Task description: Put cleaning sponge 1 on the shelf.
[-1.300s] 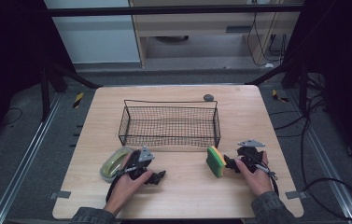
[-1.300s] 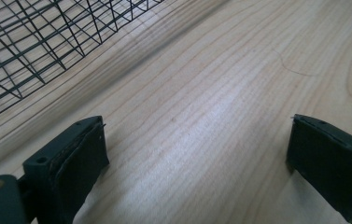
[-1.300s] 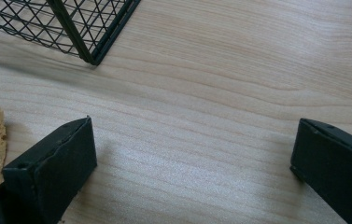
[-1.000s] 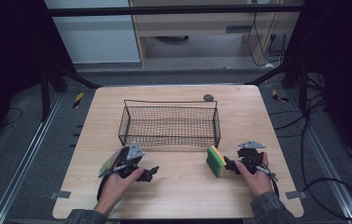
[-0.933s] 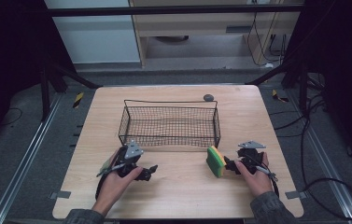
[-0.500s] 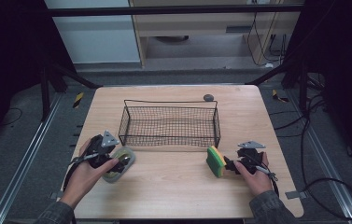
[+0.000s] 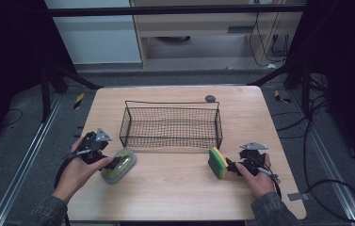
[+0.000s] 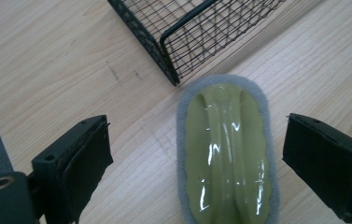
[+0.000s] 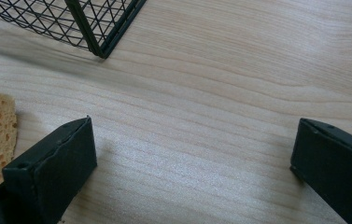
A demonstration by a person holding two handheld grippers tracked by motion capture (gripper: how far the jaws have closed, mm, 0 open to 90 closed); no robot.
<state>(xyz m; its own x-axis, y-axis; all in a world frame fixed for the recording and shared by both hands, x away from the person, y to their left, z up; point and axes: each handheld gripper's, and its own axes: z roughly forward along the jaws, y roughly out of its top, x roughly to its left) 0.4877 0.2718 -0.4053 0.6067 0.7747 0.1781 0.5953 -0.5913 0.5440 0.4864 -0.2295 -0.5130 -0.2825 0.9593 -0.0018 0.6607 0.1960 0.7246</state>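
Hovering near the tabletop's left edge, your left gripper [image 8: 197,168] has jaws spread, just narrowing, around the untouched green scrubber [image 8: 226,154] beside the wire basket [image 7: 170,123]. Your right gripper [image 9: 194,172] gapes over bare wood by the yellow sponge [image 7: 218,163]. No writing is readable.

I saw a black wire basket [image 7: 171,123] standing mid-surface [image 7: 175,197], a small dark round object [image 7: 210,98] just behind its far rim (too small to identify), and yellow-black tape [image 7: 78,100] on the floor.

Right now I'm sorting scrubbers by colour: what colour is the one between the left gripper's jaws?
Olive-green scrubber with a grey rim; left gripper view.
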